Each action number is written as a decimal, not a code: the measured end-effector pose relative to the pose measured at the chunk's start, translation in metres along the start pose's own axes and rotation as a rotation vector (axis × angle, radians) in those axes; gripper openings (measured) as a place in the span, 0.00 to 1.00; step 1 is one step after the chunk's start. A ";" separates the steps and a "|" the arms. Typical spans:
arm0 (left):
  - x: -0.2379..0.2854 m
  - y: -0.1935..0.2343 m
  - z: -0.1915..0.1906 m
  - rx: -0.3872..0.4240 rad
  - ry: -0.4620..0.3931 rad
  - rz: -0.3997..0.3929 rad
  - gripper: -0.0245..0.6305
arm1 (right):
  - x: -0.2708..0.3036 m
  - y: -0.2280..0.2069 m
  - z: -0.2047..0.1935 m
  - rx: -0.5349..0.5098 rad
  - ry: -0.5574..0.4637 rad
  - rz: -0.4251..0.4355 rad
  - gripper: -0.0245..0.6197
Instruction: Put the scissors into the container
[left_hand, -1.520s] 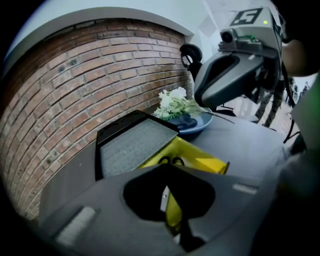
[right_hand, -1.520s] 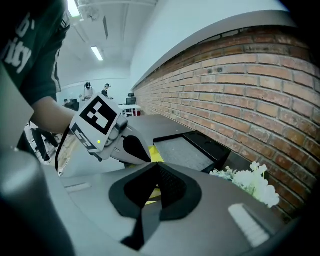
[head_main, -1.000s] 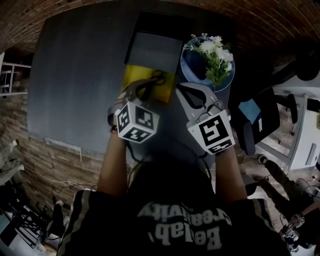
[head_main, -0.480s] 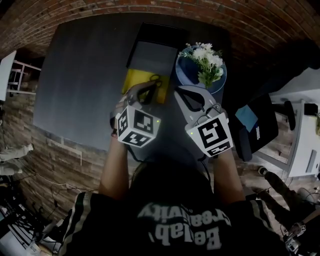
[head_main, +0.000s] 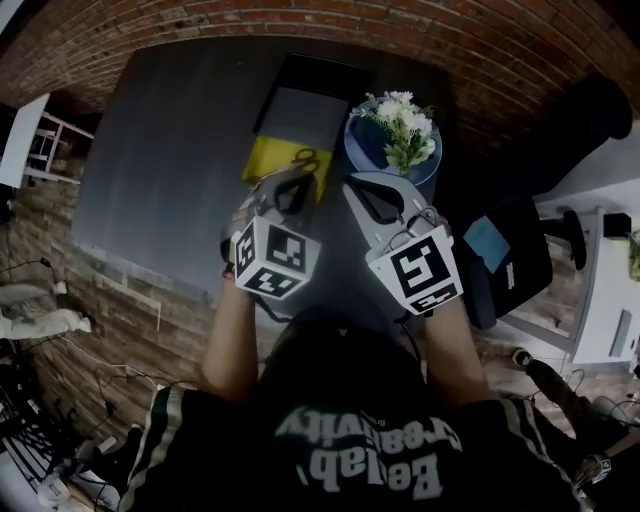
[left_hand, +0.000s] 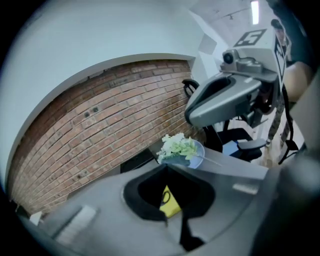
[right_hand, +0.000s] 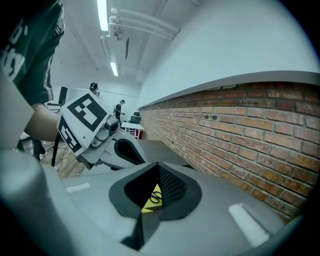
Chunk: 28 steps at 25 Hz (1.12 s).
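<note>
The black-handled scissors (head_main: 306, 160) lie on a flat yellow container (head_main: 270, 160) on the dark table; they show through my jaws in the right gripper view, scissors (right_hand: 154, 196). My left gripper (head_main: 288, 182) hangs just short of them, shut and empty. Beside it my right gripper (head_main: 362, 190) is also shut with nothing in it; in the left gripper view it shows as right gripper (left_hand: 192, 114). Both sit a little above the table, close in front of the person.
A dark box (head_main: 305, 100) stands behind the yellow container. A blue plate (head_main: 365, 140) with white flowers (head_main: 403, 125) sits to the right of it. A brick wall (head_main: 300, 25) runs behind the table (head_main: 170, 160); an office chair (head_main: 500, 260) stands at the right.
Both grippers have lifted and drawn back slightly toward the person. The left one no longer overlaps the scissors, which stay on the yellow container.
</note>
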<state>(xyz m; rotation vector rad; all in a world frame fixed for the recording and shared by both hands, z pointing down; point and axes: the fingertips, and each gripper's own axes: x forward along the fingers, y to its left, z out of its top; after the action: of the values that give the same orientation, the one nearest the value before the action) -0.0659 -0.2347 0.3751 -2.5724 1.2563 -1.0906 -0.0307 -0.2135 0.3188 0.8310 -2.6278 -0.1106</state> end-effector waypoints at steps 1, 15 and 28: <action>-0.004 -0.002 0.003 -0.014 -0.012 0.000 0.04 | -0.004 0.002 0.002 -0.007 -0.004 0.005 0.05; -0.066 -0.032 0.035 -0.039 -0.075 0.095 0.04 | -0.062 0.032 0.024 -0.058 -0.086 0.049 0.05; -0.113 -0.068 0.060 -0.041 -0.108 0.132 0.04 | -0.111 0.058 0.040 -0.085 -0.146 0.073 0.05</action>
<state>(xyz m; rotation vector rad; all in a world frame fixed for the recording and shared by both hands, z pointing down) -0.0298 -0.1226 0.2915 -2.4981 1.4126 -0.8984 0.0063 -0.1045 0.2552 0.7226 -2.7643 -0.2709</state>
